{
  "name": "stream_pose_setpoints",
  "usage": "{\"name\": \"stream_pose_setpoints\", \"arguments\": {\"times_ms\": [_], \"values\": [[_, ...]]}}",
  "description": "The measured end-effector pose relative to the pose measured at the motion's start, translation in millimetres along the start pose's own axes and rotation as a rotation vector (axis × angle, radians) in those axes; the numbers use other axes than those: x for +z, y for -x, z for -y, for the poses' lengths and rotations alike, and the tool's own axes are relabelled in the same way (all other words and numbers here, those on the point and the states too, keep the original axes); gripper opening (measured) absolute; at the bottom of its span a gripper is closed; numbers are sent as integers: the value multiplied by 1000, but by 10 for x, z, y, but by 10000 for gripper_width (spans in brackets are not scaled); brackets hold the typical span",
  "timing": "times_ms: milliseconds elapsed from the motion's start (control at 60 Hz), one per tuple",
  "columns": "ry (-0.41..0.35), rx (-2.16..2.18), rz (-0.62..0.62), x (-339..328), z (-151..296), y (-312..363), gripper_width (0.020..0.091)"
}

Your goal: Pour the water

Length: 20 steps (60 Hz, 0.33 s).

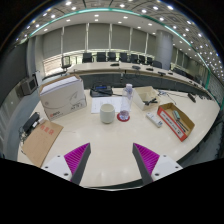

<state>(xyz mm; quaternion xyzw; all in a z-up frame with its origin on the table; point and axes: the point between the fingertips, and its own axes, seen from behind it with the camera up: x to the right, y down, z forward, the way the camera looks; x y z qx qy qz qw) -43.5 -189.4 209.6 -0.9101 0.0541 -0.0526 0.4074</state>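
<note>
The gripper (pixel 111 160) hangs above a pale, smooth table (pixel 110 150) with its two dark fingers spread wide apart and nothing between them; each finger (pixel 78 163) carries a ribbed magenta pad on its inner face.

Beyond the fingers, at about 12 o'clock from the gap, stands a white cup (pixel 107 113), a short plain cylinder with a matte look, upright on the table and well apart from the fingertips. Just beside it at 1 o'clock sits a clear bottle (pixel 127 95), slim and upright, and before it lies a small round dish (pixel 123 116) with a dark pink centre; whether the bottle holds water cannot be made out from here.

At 10 o'clock a large white cardboard box (pixel 63 97) rests with its flaps closed, and nearer, at 9 o'clock, a flat brown cardboard sheet (pixel 40 142) lies at the table's edge. At 2 o'clock an open box with red and yellow sides (pixel 176 120) lies tilted, with a small white carton (pixel 153 118) just beside it.

Farther off, black office chairs (pixel 102 88) line a long desk beneath a row of windows with grey blinds (pixel 100 38).
</note>
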Motion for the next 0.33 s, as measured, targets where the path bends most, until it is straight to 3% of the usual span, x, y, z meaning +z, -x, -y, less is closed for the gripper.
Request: {"name": "stream_pose_setpoints", "arguments": {"times_ms": [333], "values": [[-11,-38,-16,-234,-83,107,862]]}}
